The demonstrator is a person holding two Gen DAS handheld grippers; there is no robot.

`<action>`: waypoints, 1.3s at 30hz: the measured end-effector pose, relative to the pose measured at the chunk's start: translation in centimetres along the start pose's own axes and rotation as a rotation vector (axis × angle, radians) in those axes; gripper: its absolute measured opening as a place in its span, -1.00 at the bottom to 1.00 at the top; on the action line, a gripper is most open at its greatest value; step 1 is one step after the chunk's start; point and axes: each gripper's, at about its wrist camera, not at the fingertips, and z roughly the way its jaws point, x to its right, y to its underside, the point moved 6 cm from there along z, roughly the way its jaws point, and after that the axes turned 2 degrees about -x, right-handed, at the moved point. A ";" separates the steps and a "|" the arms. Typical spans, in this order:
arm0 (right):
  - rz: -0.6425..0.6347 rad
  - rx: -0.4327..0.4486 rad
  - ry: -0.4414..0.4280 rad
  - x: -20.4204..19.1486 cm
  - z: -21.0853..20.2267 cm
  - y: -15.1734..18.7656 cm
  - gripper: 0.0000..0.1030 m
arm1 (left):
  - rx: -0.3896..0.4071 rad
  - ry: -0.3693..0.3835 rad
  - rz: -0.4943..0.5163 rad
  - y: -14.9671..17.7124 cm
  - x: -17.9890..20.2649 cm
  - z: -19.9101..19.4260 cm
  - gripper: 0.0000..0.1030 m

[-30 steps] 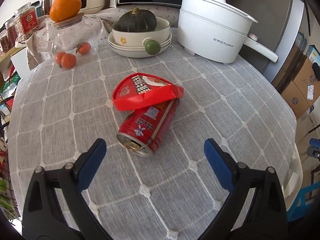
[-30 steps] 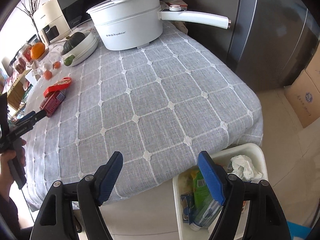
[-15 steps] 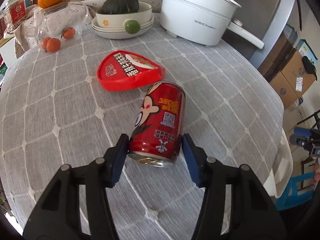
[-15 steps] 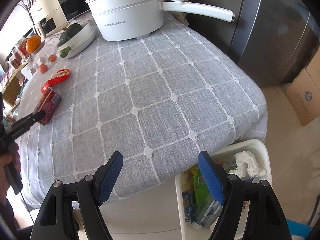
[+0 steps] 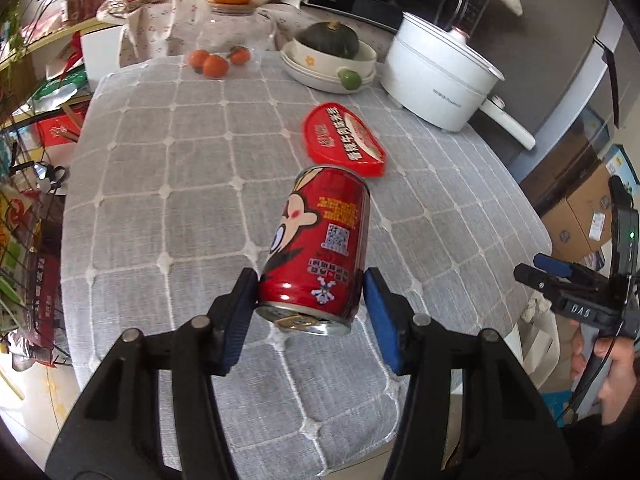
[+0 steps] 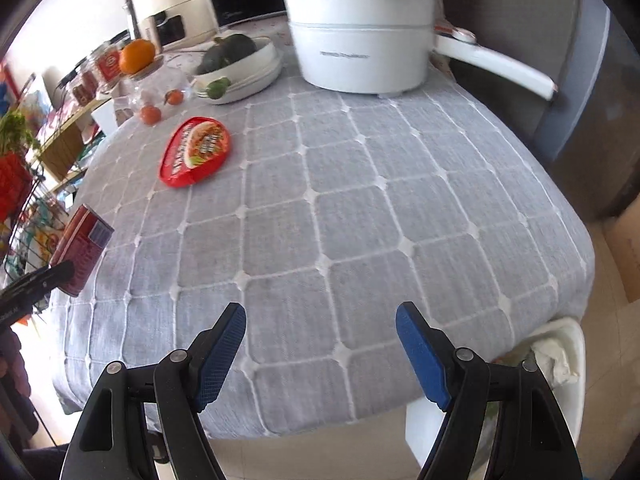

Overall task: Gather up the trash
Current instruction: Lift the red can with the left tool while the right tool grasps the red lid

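While the grey checked tablecloth fills both views, a white electric pot stands at its far edge beside a bowl holding a dark squash. Off the near corner sits a white trash bin. Nearer lies a red packet. The right gripper hovers wide, holding nothing. The left gripper clamps the red can, lifted off the cloth

A white electric pot with a long handle stands at the far edge of the bench, beside stacked bowls holding a dark green squash. Small oranges lie near a glass jar.
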 end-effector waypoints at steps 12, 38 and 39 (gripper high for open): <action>-0.182 0.051 0.084 -10.6 10.3 -6.1 0.50 | 0.035 -0.017 -0.031 -1.2 -2.6 0.1 0.09; -0.663 0.248 0.299 -17.8 12.8 -11.0 -0.59 | 0.059 -0.020 -0.085 -2.0 -4.0 -0.2 0.09; -0.662 0.258 0.301 -17.8 12.5 -11.0 -0.67 | 0.060 -0.019 -0.088 -2.0 -3.9 -0.3 0.09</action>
